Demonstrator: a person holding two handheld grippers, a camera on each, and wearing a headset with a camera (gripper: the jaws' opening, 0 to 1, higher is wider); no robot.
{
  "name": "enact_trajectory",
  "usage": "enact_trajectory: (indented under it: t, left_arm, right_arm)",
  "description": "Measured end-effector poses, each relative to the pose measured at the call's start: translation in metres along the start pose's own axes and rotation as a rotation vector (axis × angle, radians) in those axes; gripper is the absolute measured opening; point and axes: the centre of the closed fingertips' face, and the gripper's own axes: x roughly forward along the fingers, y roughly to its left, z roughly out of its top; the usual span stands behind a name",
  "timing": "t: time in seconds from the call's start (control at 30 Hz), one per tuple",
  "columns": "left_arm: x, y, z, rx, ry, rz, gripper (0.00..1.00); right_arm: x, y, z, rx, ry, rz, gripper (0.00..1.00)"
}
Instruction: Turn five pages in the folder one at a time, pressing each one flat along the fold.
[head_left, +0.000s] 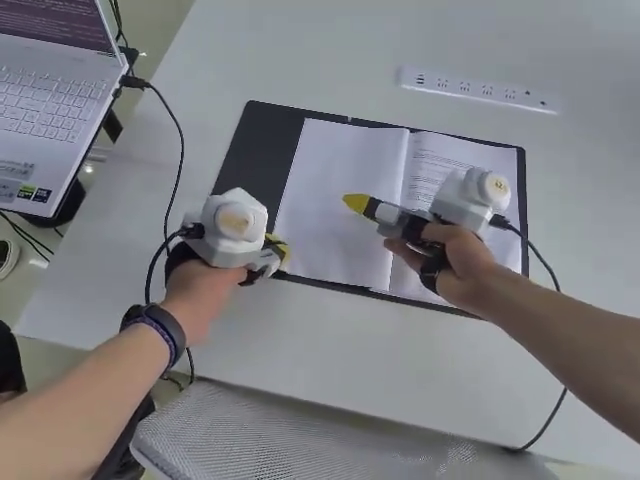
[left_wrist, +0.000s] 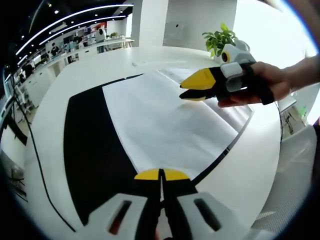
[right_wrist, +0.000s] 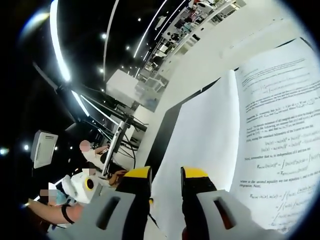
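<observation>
Left gripper (left_wrist: 161, 174), yellow fingers pinched together, at the black folder (head_left: 255, 150) edge; right gripper (right_wrist: 167, 176), fingers narrowly apart, above the smooth white page (head_left: 335, 200).

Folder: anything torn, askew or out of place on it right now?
Nothing torn or spilled. The folder lies open, slightly skewed on the table. The blank left page seems to bow slightly by the fold; the right gripper, open, is over it.

A hand (head_left: 455, 262) and the right gripper (head_left: 352, 204) hide part of the printed page (head_left: 440, 153).
</observation>
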Motion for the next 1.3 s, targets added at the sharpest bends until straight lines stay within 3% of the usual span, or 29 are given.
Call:
enact_trajectory:
  t: [0.07,0.23,0.37,0.5,0.7,0.83,1.13,1.23,1.27,1.3]
  left_arm:
    - [-0.002,-0.001,0.001,-0.031,-0.011,-0.002,0.00]
    - [-0.004,-0.003,0.000,0.024,-0.004,0.010,0.00]
    - [-0.005,0.000,0.000,-0.008,-0.017,0.011,0.00]
    - [-0.006,0.000,-0.001,-0.021,-0.039,0.005,0.00]
    - [-0.002,0.005,-0.002,-0.017,-0.037,0.002,0.00]
    - [0.000,0.007,-0.003,-0.036,-0.044,-0.002,0.00]
    - [-0.002,0.004,-0.002,-0.041,-0.045,0.000,0.00]
    - [-0.003,0.002,-0.001,-0.049,-0.050,0.001,0.00]
    - [-0.004,0.002,-0.001,-0.048,-0.049,0.003,0.00]
    - [-0.005,0.001,-0.001,-0.042,-0.047,0.004,0.00]
  right_arm:
    - [-0.004,-0.002,0.004,-0.004,-0.003,-0.006,0.21]
    - [-0.010,-0.010,0.019,-0.033,-0.020,-0.007,0.17]
    - [-0.010,-0.019,0.030,-0.066,-0.027,-0.015,0.14]
    - [-0.010,-0.034,0.034,-0.108,0.001,-0.035,0.12]
    - [-0.010,-0.058,0.050,-0.098,-0.024,-0.065,0.10]
    - [-0.010,-0.063,0.059,-0.106,-0.054,-0.081,0.05]
    - [0.003,-0.069,0.059,-0.084,-0.060,-0.086,0.00]
    - [0.007,-0.086,0.060,-0.080,-0.053,-0.102,0.00]
    - [0.006,-0.082,0.062,-0.063,-0.077,-0.077,0.00]
    - [0.006,-0.088,0.063,-0.049,-0.077,-0.078,0.00]
